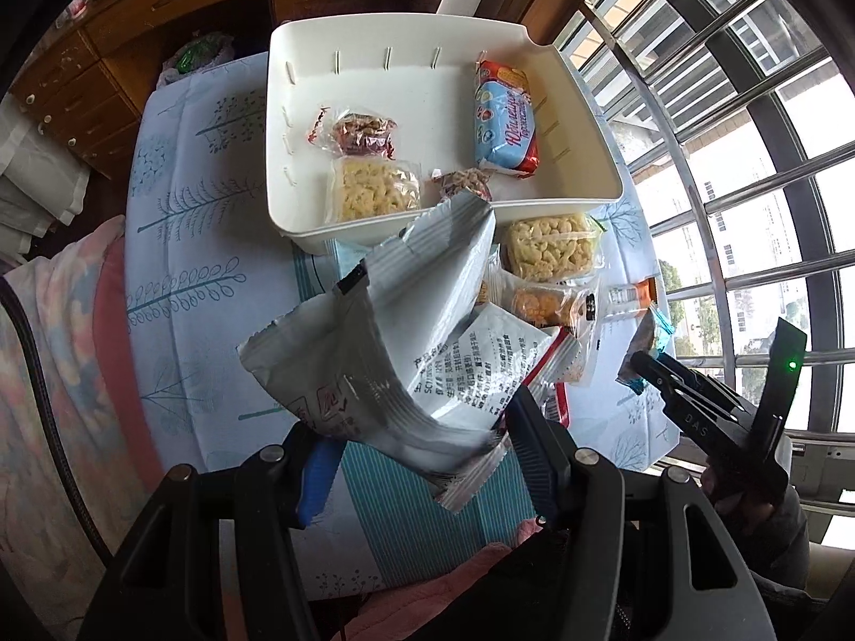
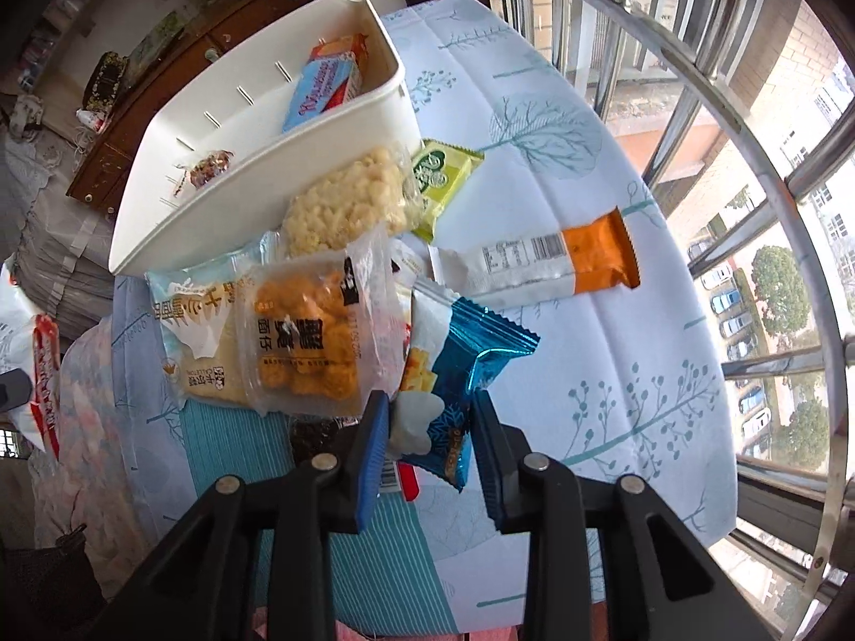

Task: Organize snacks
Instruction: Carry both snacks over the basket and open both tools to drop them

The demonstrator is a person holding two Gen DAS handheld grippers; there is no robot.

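Observation:
My left gripper (image 1: 422, 443) is shut on a large silver snack bag (image 1: 385, 342) and holds it above the table, just in front of the white bin (image 1: 454, 34). The bin holds a blue biscuit pack (image 1: 505, 117), a rice crisp bar (image 1: 377, 189) and small nut packets (image 1: 358, 133). My right gripper (image 2: 430, 427) is shut on a blue foil snack (image 2: 459, 368) at the edge of the loose pile; it also shows in the left wrist view (image 1: 649, 368). An orange-fried snack packet (image 2: 304, 331), a rice crisp bar (image 2: 347, 203), a green packet (image 2: 443, 181) and an orange-white packet (image 2: 539, 267) lie nearby.
The table has a pale cloth with blue tree prints (image 2: 614, 374). Window bars (image 2: 775, 213) run along the right edge. Wooden drawers (image 1: 107, 64) stand behind the table. A pink patterned blanket (image 1: 59, 374) lies at the left.

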